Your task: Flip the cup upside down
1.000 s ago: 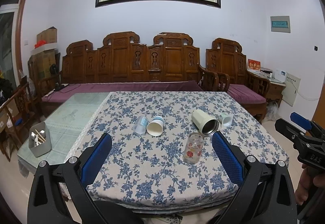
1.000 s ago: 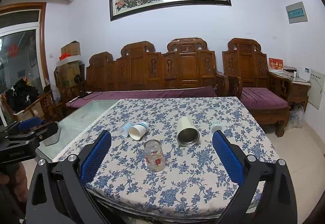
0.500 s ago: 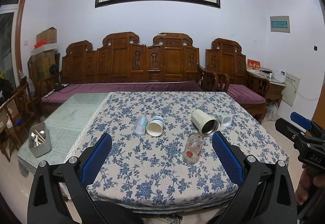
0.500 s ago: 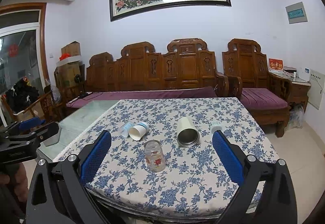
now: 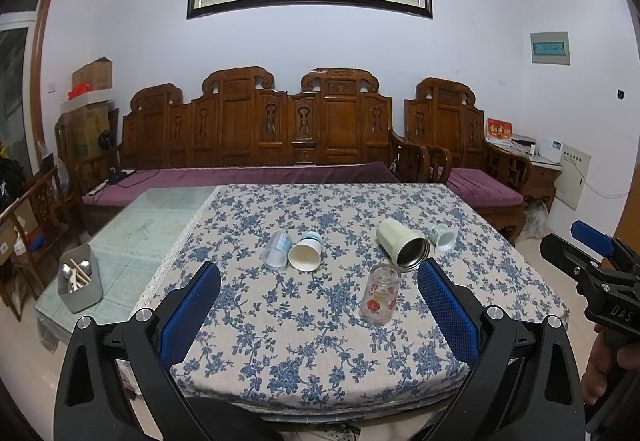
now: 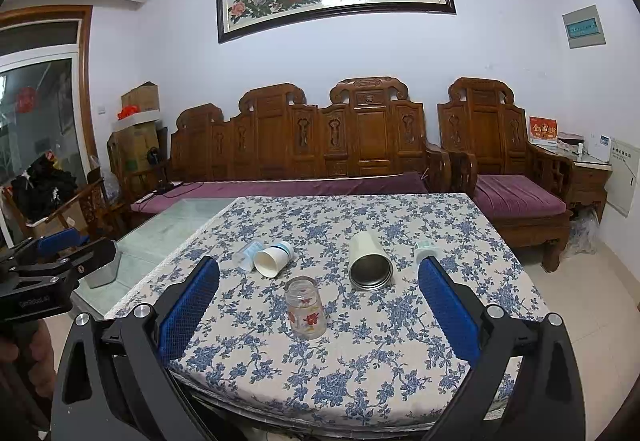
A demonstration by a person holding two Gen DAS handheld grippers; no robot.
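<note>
The bench [image 5: 280, 361] is covered with a blue flower cloth [image 6: 400, 373] and carries all the cups. Behind it stands a long carved wooden sofa [image 5: 256, 137] with a purple cushion.

The left gripper [image 5: 319, 305] is held above the near edge of the bench, its fingers [image 5: 192, 305] spread wide apart with nothing between them. The right gripper [image 6: 319, 305] is also wide open and holds nothing; its fingers [image 6: 448, 305] hang over the near edge too.

The cream metal cup [image 6: 370, 261] lies on its side, its open mouth turned toward the cameras. In the right wrist view it lies beyond the fingertips, between the two fingers and a little right of middle, not touching them. In the left wrist view this cup [image 5: 402, 245] is just beyond the tip of the right-hand finger.

A glass cup [image 6: 306, 307] with red flowers stands mouth down, nearer than the cream cup, between the fingers of both grippers. A white paper cup [image 5: 306, 253] lies on its side, touching a clear plastic cup [image 5: 276, 249]. A small pale green cup [image 5: 444, 237] lies to the right of the cream cup.
</note>
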